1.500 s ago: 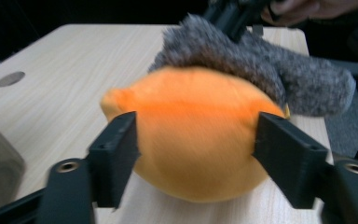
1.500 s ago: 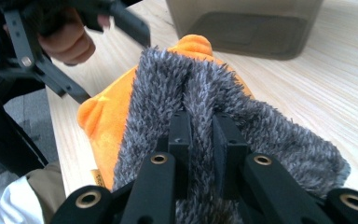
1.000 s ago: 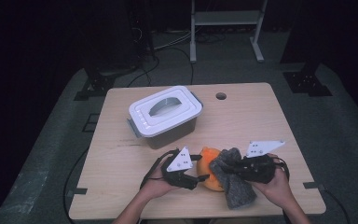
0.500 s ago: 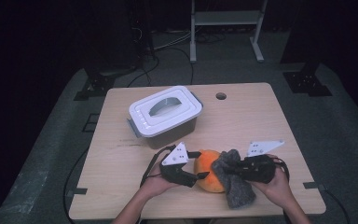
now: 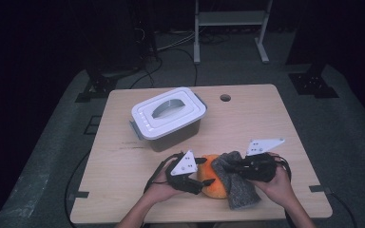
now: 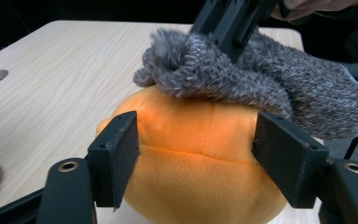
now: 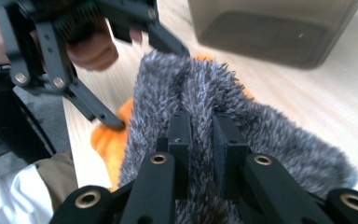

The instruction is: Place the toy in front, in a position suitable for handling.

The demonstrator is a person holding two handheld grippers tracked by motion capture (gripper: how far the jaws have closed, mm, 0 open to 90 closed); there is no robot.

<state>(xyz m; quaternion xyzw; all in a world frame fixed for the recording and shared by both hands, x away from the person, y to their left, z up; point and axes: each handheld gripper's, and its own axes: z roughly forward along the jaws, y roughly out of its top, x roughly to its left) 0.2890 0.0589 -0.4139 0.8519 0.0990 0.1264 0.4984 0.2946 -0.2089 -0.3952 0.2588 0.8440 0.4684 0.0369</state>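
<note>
The orange ball (image 5: 212, 176) is sitting at the near edge of the table (image 5: 247, 118), with the grey sock (image 5: 236, 183) draped over its right side and trailing toward the person. The left gripper (image 5: 209, 175) is straddling the ball; its jaws have just been easing apart, and in the left gripper view the pads (image 6: 119, 156) seem to be only grazing the plush, though it is hard to tell. The right gripper (image 5: 230, 167) is clenching a fold of the sock, its jaws nearly together. A lidded box (image 5: 168, 118) is standing farther back, well apart from the ball.
</note>
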